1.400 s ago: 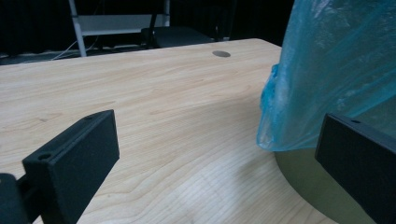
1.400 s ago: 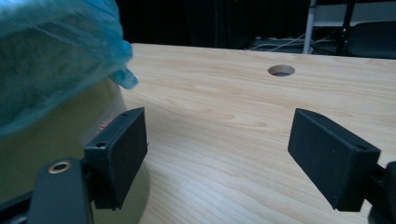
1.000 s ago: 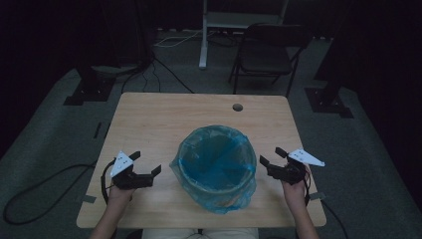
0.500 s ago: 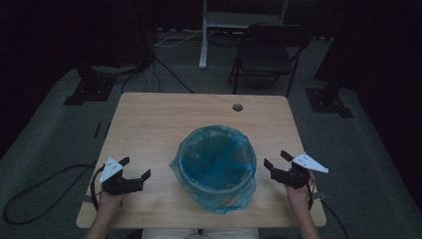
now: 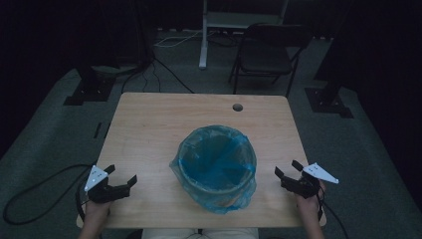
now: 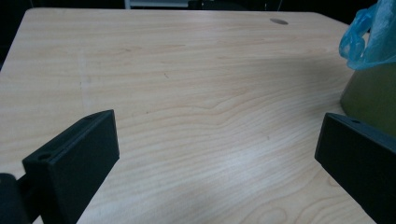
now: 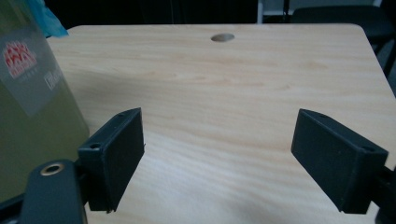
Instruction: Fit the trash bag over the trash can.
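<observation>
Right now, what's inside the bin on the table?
The bin is lined with a blue plastic bag folded over its rim. Nothing else can be seen inside. The bag covers the bin's inner walls and floor, so anything beneath the liner stays hidden.

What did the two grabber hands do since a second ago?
The left gripper pulled back from the bin toward the table's near left corner. The right gripper slid slightly back too. Both are open and hold nothing. The bin and its blue bag stayed put.
</observation>
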